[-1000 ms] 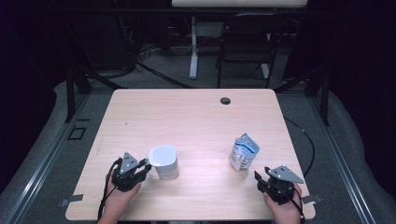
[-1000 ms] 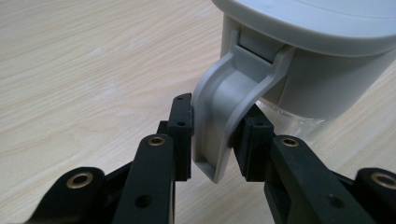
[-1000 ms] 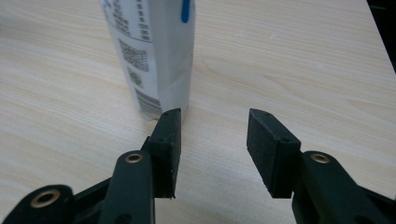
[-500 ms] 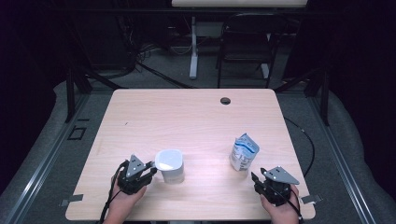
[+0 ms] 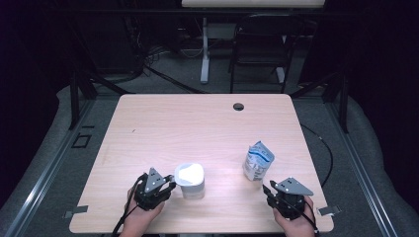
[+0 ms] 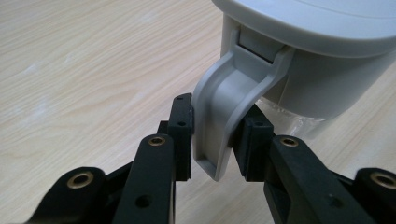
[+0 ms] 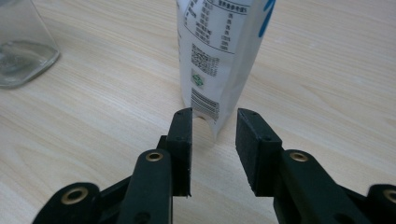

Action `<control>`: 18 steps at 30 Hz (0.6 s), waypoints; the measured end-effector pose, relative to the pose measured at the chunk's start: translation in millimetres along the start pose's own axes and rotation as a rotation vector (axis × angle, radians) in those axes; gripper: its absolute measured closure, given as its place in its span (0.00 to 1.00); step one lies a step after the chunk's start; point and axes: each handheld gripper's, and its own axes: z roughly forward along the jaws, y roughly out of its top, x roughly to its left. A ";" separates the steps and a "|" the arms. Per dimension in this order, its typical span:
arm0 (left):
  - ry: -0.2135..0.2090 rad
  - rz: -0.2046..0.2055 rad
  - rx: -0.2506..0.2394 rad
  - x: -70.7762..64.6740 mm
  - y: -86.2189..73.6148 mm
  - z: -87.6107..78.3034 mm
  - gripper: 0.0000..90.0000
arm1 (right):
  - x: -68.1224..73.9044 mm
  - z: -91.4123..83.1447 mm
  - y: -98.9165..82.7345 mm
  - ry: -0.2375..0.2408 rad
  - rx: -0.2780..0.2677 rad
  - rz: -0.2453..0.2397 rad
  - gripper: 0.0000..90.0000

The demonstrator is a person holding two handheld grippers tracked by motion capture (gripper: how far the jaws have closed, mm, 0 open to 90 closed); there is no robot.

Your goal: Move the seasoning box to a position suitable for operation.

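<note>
- The left claw (image 6: 212, 135) is clamping its jaws on the grey handle (image 6: 229, 100) of the lidded jug (image 5: 190, 180), so the hold on the jug looks done.
- In the high view the left claw (image 5: 157, 186) is sitting at the near left of the table (image 5: 163, 123), right against the jug's side, and the jug is standing upright on the wood.
- The jug's lid (image 6: 322, 18) is sitting on top, which I judge to mean that nothing has been opened or poured yet.
- The right claw (image 7: 212, 140) is standing with its jaws apart, gripping nothing, and pointing at the bottom corner of the white and blue printed pouch (image 7: 219, 51).
- The pouch is showing just beyond the jaw tips rather than between them, so the grasp on it is still to be made.
- From above, the right claw (image 5: 281, 196) is resting at the near right of the table, just short of the pouch (image 5: 258, 161), which is standing upright, well apart from the jug.
- A clear glass base (image 7: 21, 51) is showing at the far left of the right gripper view; it is probably the jug's lower part.
- As I read it, one hand is set and the other is lining up: closing on the pouch, lifting it and bringing the two things together are all left to do.
</note>
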 end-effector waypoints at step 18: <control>-0.062 0.034 -0.004 -19.3 2.5 2.1 0.79 | 8.0 2.4 1.7 -0.001 -0.005 -0.043 0.79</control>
